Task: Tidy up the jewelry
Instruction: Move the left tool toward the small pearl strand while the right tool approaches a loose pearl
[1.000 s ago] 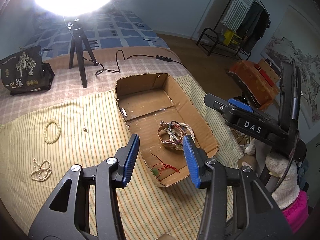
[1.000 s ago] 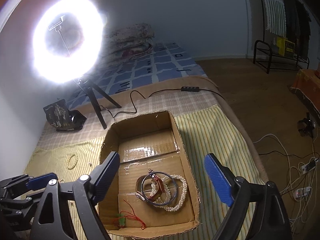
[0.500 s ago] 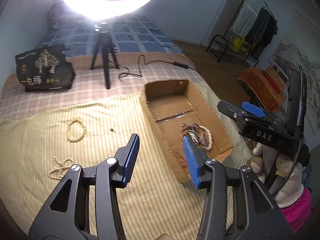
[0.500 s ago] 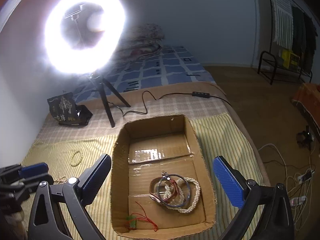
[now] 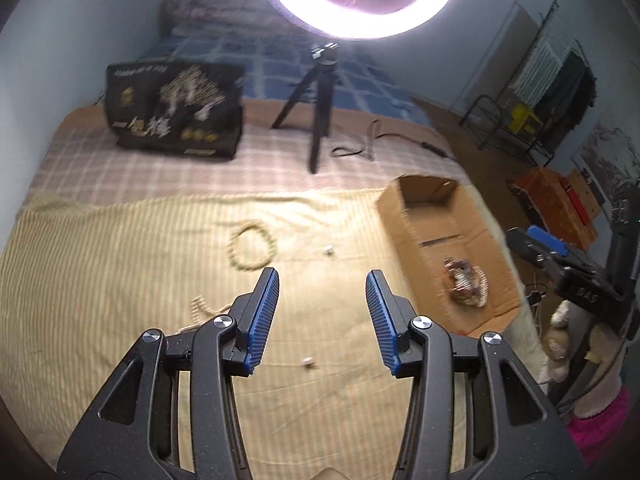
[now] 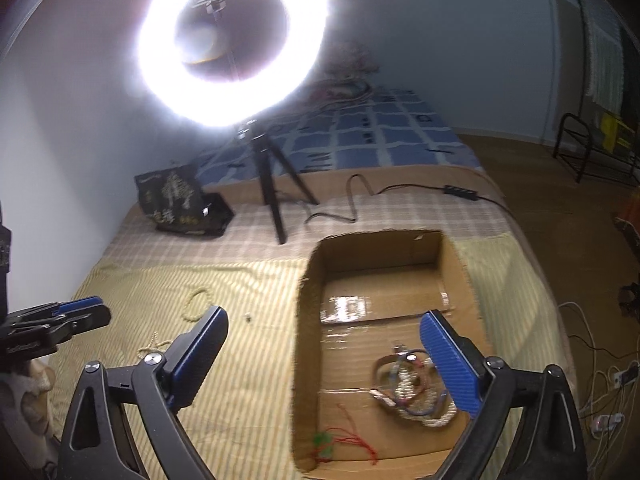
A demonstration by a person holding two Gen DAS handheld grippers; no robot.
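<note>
A shallow cardboard box point(image 6: 304, 344) lies on the striped yellow cloth and holds a pile of bracelets and pearls point(image 6: 412, 384) and a red-thread charm point(image 6: 340, 440). The box also shows in the left wrist view point(image 5: 400, 236), at the right. On the cloth lie a beige bead bracelet point(image 5: 253, 245), a bead necklace point(image 5: 198, 308) partly hidden by my left finger, and two tiny pieces point(image 5: 329, 250) point(image 5: 308, 364). My left gripper point(image 5: 322, 284) is open and empty above the cloth, left of the box. My right gripper point(image 6: 322, 328) is open and empty over the box's left wall.
A ring light on a black tripod point(image 5: 316, 120) and a black bag point(image 5: 176, 116) stand on the checked blanket at the back. A cable point(image 6: 352, 208) runs across it. The bed edge drops to the floor on the right, with cords point(image 6: 600, 380) there.
My left gripper has swung left, away from the box and over the open cloth toward the beads. My right gripper has shifted slightly right over the box. Both stay open.
</note>
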